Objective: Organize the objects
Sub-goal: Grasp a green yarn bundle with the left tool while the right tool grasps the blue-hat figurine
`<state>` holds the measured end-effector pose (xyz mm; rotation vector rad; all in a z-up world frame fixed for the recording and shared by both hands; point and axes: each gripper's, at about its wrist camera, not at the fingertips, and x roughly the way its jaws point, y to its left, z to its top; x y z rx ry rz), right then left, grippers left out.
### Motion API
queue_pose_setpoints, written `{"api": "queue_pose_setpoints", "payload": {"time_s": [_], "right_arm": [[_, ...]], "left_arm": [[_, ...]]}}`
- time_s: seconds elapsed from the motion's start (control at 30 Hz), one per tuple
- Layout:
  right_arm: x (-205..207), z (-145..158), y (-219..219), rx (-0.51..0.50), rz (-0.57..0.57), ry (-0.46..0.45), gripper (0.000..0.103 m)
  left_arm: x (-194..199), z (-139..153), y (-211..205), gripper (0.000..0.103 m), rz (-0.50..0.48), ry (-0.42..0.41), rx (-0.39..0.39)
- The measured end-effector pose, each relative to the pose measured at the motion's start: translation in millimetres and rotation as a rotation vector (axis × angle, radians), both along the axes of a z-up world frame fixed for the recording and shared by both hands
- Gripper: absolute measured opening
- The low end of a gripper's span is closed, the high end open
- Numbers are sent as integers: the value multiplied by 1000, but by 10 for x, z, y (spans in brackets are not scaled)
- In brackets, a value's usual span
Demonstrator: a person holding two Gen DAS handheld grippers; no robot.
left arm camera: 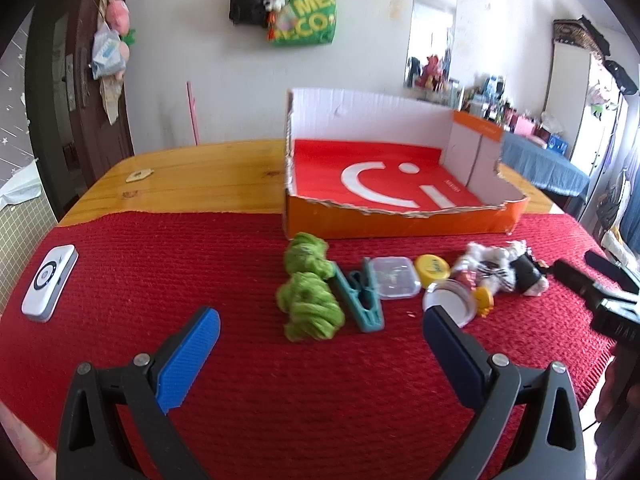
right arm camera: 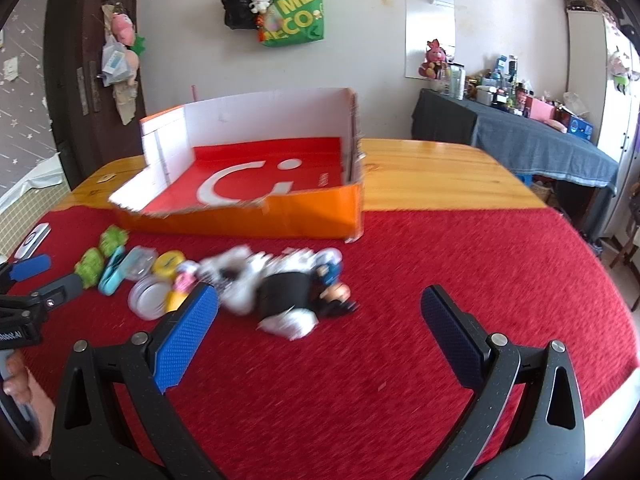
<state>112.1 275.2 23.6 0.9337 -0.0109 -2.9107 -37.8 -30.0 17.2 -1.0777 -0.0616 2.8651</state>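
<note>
On the red mat (left arm camera: pixel 240 264) covering the near part of the wooden counter (left arm camera: pixel 200 176), a row of small things lies just in front of an orange cardboard box (left arm camera: pixel 400 224) whose inside shows red with a white mark: two green yarn bundles (left arm camera: pixel 310 308), a teal clothes peg (left arm camera: pixel 360 300) touching them, a clear square container (left arm camera: pixel 394 278), a yellow lid (left arm camera: pixel 431 269), a clear round lid (left arm camera: pixel 448 300) and a blurred heap of black-and-white toy figures (right arm camera: pixel 288 292). A white device (left arm camera: pixel 48 282) lies well apart at the mat's left edge. The left gripper (left arm camera: pixel 320 328) hovers over the mat near the yarn, its jaws spread wide with nothing between them. The right gripper (right arm camera: pixel 320 304) hangs near the toy heap, its jaws equally wide and gripping nothing
</note>
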Motion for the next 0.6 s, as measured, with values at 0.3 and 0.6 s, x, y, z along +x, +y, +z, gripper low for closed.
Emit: {"api": "queue_pose_setpoints", "payload": {"time_s": [0.3, 0.6], "right_arm": [[-391, -101, 326, 44, -7, -149, 103], [-564, -285, 353, 52, 26, -267, 103]], "left_arm": [[-234, -149, -219, 103, -56, -159, -43], [-448, -269, -240, 103, -90, -233, -123]]}}
